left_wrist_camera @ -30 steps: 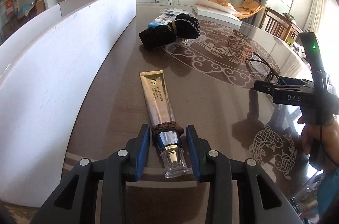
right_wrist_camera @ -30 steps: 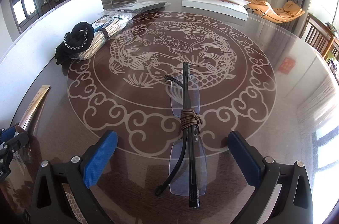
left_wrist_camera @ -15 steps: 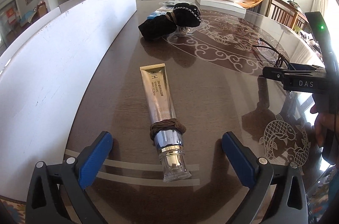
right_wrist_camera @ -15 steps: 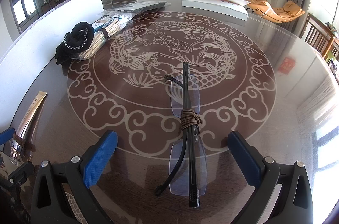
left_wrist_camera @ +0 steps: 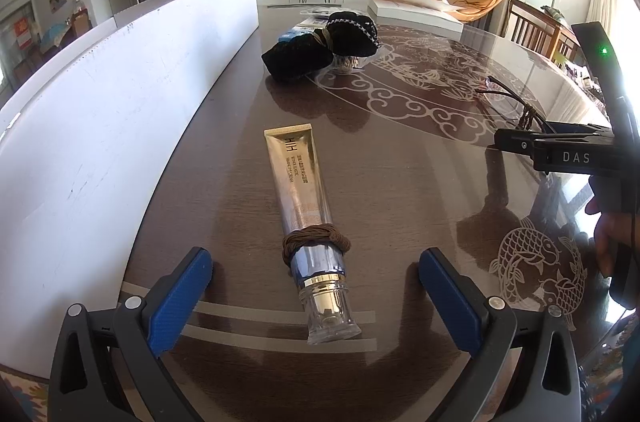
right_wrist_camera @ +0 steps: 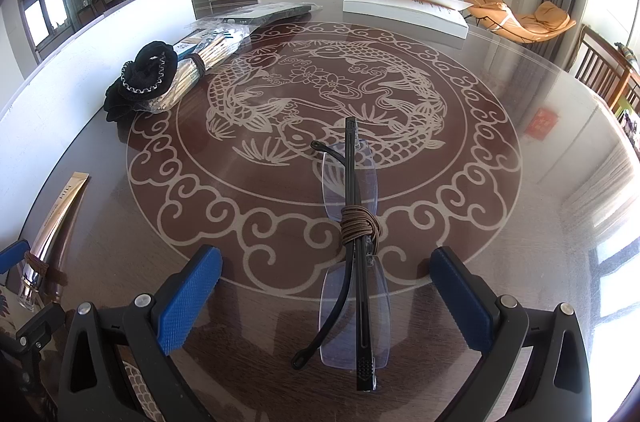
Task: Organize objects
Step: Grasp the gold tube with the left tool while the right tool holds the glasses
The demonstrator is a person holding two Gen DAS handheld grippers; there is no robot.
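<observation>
A gold and silver tube [left_wrist_camera: 304, 210] with a brown hair tie [left_wrist_camera: 316, 242] wound round its neck lies on the table, cap toward me. My left gripper [left_wrist_camera: 316, 296] is open, its jaws wide on either side of the cap, touching nothing. Folded glasses [right_wrist_camera: 354, 242] bound by a brown hair tie [right_wrist_camera: 360, 222] lie between the wide jaws of my open right gripper [right_wrist_camera: 326, 296]. The tube also shows at the left of the right wrist view [right_wrist_camera: 52, 226]. The right gripper shows at the right of the left wrist view [left_wrist_camera: 560, 150].
A black scrunchie on a clear packet [left_wrist_camera: 324, 50] lies further up the round glass-topped table [right_wrist_camera: 520, 202], also seen in the right wrist view [right_wrist_camera: 148, 78]. A white board [left_wrist_camera: 100, 94] stands along the table's left. A white flat box [right_wrist_camera: 404, 6] and packets [right_wrist_camera: 256, 14] lie at the far side.
My left gripper has opened and let go of the tube, then drawn back a little. The tube lies still on the table. The right gripper and glasses have not moved.
</observation>
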